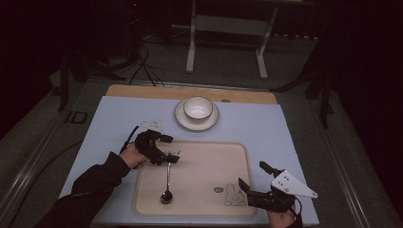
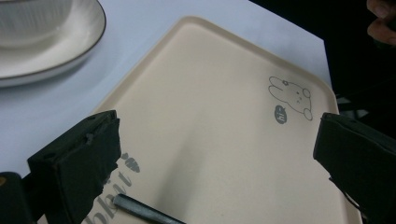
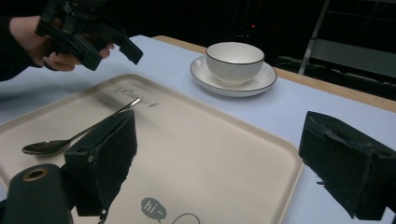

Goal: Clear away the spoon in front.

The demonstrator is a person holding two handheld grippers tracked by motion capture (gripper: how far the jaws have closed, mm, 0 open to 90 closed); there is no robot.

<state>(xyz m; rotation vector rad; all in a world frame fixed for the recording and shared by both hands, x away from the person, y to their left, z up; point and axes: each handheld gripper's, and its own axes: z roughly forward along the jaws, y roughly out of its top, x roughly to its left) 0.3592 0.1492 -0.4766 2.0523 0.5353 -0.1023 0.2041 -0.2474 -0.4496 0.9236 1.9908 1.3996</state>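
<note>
A metal spoon lies on the beige tray, bowl end toward me and handle pointing away. My left gripper hovers open over the handle's far end at the tray's back left corner. In the left gripper view its jaws stand wide apart above the tray, and the handle tip shows low between them. My right gripper is open beside the tray's front right corner, holding nothing. The right gripper view shows the spoon at left and the left gripper beyond it.
A white bowl sits on a white saucer behind the tray, on the pale blue table cover. A rabbit drawing marks the tray's front right. Table legs and cables stand on the dark floor beyond.
</note>
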